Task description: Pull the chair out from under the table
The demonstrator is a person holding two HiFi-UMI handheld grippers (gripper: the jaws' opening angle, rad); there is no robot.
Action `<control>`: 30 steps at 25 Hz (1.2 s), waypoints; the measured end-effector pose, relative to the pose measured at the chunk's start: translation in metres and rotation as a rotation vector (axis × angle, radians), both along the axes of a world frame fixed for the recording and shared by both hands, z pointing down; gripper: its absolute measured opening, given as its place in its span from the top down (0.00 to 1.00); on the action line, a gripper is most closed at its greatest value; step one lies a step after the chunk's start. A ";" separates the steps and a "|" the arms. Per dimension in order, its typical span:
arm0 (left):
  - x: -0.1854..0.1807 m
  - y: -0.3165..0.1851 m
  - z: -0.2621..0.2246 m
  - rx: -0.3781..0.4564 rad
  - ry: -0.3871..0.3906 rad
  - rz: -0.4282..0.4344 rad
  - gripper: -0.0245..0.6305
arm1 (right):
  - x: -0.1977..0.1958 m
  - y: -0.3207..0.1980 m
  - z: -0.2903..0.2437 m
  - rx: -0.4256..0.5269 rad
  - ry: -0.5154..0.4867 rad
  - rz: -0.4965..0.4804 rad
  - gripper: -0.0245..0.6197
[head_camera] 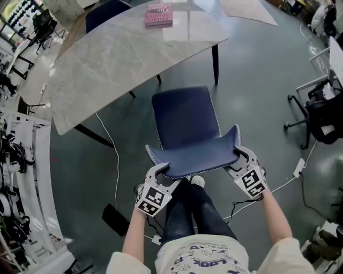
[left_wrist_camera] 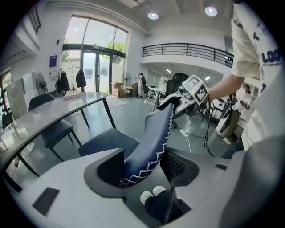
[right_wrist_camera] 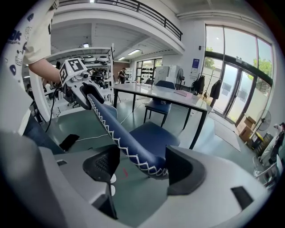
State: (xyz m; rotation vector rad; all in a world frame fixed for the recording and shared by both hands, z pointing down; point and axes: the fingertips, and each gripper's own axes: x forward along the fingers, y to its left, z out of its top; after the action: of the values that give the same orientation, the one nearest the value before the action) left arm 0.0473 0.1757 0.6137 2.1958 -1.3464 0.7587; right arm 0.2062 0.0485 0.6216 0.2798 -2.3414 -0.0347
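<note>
Chair: we see the dark blue chair [head_camera: 185, 120] standing on the grey floor [head_camera: 257, 80], its seat clear of the table's edge, between the table and the person's legs.
Backrest: its white-stitched top edge [head_camera: 195, 155] lies nearest us and spans from one gripper to the other.
Left gripper: we find the left gripper [head_camera: 165, 176] at the backrest's left end, jaws spread, with the padding sitting loosely between them and no pinch.
Right gripper: the right gripper [head_camera: 239, 162] is at the right end. Its jaws are also spread, and the padding leans on one pad with a gap at the other.
Table: the marble-look table [head_camera: 123, 59] is just beyond the seat.
Book: we see a pink book [head_camera: 159, 14] on the tabletop's far part.
Cable: a white cable [head_camera: 116, 155] runs over the floor left of the chair.
</note>
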 end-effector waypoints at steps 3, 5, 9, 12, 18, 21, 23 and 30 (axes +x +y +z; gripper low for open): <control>-0.002 0.001 -0.007 0.004 0.035 -0.044 0.55 | 0.002 0.003 -0.004 -0.025 -0.018 0.022 0.43; -0.002 0.005 -0.014 0.011 0.035 -0.052 0.54 | 0.005 0.006 -0.012 -0.043 -0.048 0.037 0.43; -0.007 0.009 -0.039 0.049 0.064 -0.082 0.54 | 0.007 0.010 -0.040 -0.052 -0.118 0.070 0.43; -0.015 0.004 -0.075 0.129 0.126 -0.146 0.55 | 0.002 0.011 -0.069 -0.047 -0.181 0.086 0.43; -0.045 -0.028 -0.161 0.342 0.139 -0.306 0.81 | -0.020 -0.023 -0.160 0.021 -0.435 0.211 0.61; -0.065 -0.040 -0.206 0.439 0.126 -0.377 0.89 | -0.034 -0.040 -0.211 0.083 -0.549 0.294 0.70; -0.075 -0.046 -0.235 0.502 0.118 -0.409 0.90 | -0.043 -0.046 -0.243 0.119 -0.617 0.327 0.76; -0.098 -0.054 -0.315 0.692 0.079 -0.557 0.91 | -0.052 -0.054 -0.326 0.233 -0.778 0.399 0.90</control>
State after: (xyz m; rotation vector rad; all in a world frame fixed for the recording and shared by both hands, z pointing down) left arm -0.0506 0.1213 0.2987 2.0757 -2.2764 -0.0198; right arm 0.1544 -0.0053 0.2961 1.0245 -2.9938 -0.0019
